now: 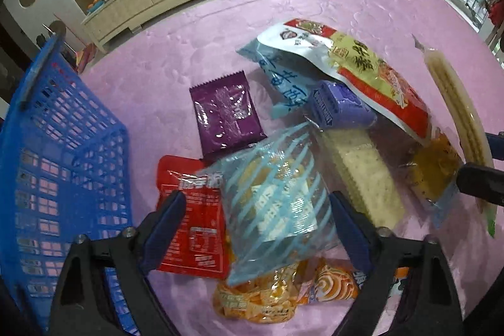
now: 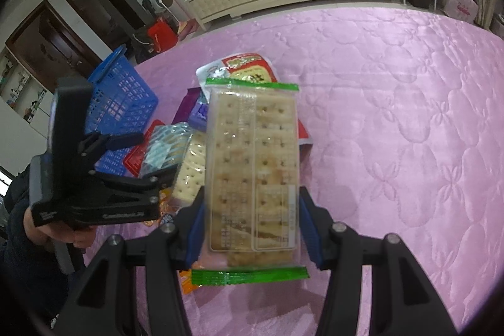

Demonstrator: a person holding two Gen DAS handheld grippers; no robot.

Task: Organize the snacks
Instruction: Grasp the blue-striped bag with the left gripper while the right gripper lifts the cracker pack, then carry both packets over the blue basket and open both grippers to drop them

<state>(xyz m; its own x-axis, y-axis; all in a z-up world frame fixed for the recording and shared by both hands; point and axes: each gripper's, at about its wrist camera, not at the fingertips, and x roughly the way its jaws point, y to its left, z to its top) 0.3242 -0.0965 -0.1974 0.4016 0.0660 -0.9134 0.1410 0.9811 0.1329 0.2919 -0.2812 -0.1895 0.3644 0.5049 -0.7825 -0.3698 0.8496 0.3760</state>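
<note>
The basket [image 1: 63, 166], blue and at the left of the left wrist view, shows no snack through its mesh, so by my reading the sorting has barely begun.

The right gripper [image 2: 252, 229] is closed on a cracker pack [image 2: 252, 172] with green end seals, held up off the pink cover [image 2: 393, 115] in the centre of its frame; this looks like the first item on its way.

The left gripper [image 1: 255, 229] is spread wide, its fingers either side of a blue-striped bag [image 1: 274, 197] at lower centre without visibly pinching it.

Still loose on the cover are a purple pouch [image 1: 226, 118], a red pouch [image 1: 189, 222], a second cracker pack [image 1: 362, 175], a red-and-yellow bag [image 1: 371, 68] at upper right, a pale blue bag [image 1: 280, 71] beneath it, and an orange bag [image 1: 258, 301] at the bottom.

Nearly all of the pile remains to be moved.
</note>
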